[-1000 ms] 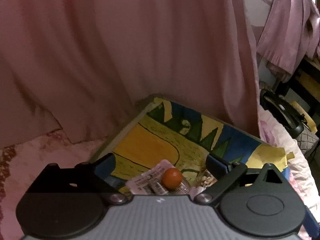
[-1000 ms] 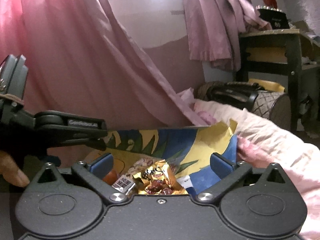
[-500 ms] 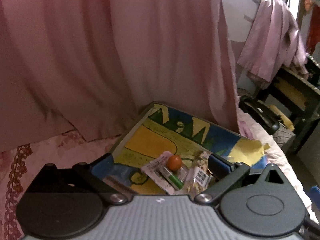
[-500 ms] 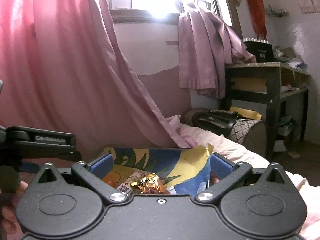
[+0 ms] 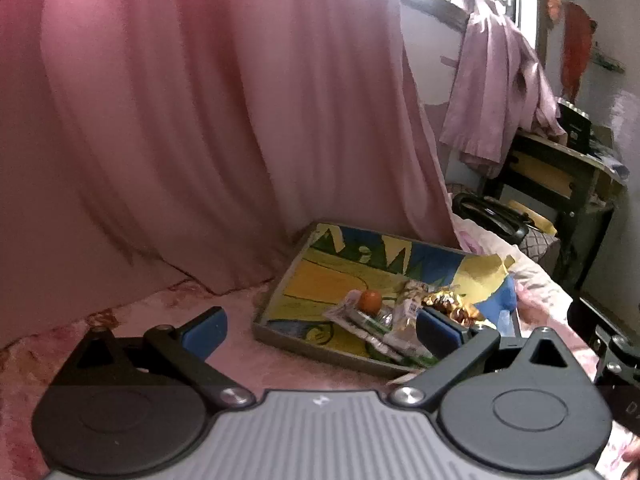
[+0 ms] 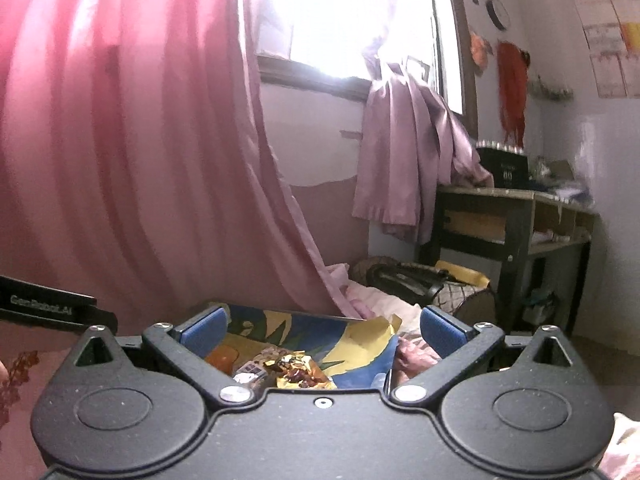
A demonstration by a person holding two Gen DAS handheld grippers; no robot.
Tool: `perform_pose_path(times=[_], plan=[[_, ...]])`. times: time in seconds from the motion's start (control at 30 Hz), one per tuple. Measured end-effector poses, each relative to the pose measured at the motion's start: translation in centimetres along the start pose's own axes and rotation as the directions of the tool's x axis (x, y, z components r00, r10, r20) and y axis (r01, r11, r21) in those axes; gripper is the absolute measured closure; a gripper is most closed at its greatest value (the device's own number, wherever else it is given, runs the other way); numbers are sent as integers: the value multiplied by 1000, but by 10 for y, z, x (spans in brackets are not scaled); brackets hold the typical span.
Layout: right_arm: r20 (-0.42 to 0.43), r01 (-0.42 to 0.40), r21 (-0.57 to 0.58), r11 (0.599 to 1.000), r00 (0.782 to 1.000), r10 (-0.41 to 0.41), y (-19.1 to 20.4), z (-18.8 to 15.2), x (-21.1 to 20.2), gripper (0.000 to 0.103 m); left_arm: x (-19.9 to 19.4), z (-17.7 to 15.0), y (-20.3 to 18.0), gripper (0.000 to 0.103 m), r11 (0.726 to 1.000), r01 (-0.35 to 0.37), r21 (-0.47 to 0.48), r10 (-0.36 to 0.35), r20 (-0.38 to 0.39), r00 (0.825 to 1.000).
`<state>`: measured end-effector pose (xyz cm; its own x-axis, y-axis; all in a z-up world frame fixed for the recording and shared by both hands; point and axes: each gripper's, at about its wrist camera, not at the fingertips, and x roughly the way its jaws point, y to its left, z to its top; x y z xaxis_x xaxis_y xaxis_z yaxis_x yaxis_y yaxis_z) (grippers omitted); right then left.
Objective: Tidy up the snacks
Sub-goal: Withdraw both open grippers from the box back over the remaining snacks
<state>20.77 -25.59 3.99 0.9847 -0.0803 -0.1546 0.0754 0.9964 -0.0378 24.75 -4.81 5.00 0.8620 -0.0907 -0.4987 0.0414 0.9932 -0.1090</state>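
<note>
A shallow tray (image 5: 280, 330) with a yellow, blue and green painted lining lies on the pink bed. In it are an orange ball (image 5: 369, 300), clear packets with green sticks (image 5: 372, 330), a white snack pack (image 5: 412, 300) and a gold wrapped snack (image 5: 448, 304). My left gripper (image 5: 320, 328) is open and empty, above and in front of the tray. My right gripper (image 6: 322, 326) is open and empty, held above the tray (image 6: 360, 334); the gold snack (image 6: 298, 374) and orange ball (image 6: 222, 356) show below it.
A pink curtain (image 5: 180, 120) hangs right behind the tray. A dark wooden desk (image 6: 512, 220) stands at the right with a black bag (image 6: 404, 276) at its foot. The left gripper's body (image 6: 48, 306) shows at the right view's left edge.
Both grippers have pulled back and up from the tray, so the tray and snacks look smaller and more of the room shows. Both stay open and empty.
</note>
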Motion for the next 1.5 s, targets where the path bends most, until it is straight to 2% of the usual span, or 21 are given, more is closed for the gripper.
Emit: perform_pose_path(times=[0.17, 0.4, 0.73, 0.9, 1.1, 1.3, 1.5], plan=[[39, -12, -33, 999, 999, 13, 15, -4, -35, 1, -25, -15, 12, 0, 1000, -1, 18, 1, 23, 1000], [23, -24, 1, 1000, 999, 24, 24, -12, -73, 1, -52, -40, 25, 0, 998, 7, 56, -8, 19, 1000], [-43, -18, 46, 999, 999, 20, 34, -30, -113, 1, -82, -72, 42, 0, 995, -1, 99, -1, 17, 1000], [-75, -8, 36, 999, 997, 11, 41, -39, -124, 1, -85, -82, 53, 0, 998, -7, 66, 6, 9, 1000], [-142, 8, 75, 997, 990, 3, 41, -46, -122, 1, -79, -96, 65, 0, 1000, 9, 3, -9, -78, 997], [-227, 27, 104, 994, 974, -3, 40, -57, -118, 1, -78, -106, 60, 0, 999, 5, 42, 1, -124, 992], [-281, 37, 109, 993, 960, -5, 41, -63, -112, 1, -73, -109, 60, 0, 999, 18, 29, -13, -177, 984]])
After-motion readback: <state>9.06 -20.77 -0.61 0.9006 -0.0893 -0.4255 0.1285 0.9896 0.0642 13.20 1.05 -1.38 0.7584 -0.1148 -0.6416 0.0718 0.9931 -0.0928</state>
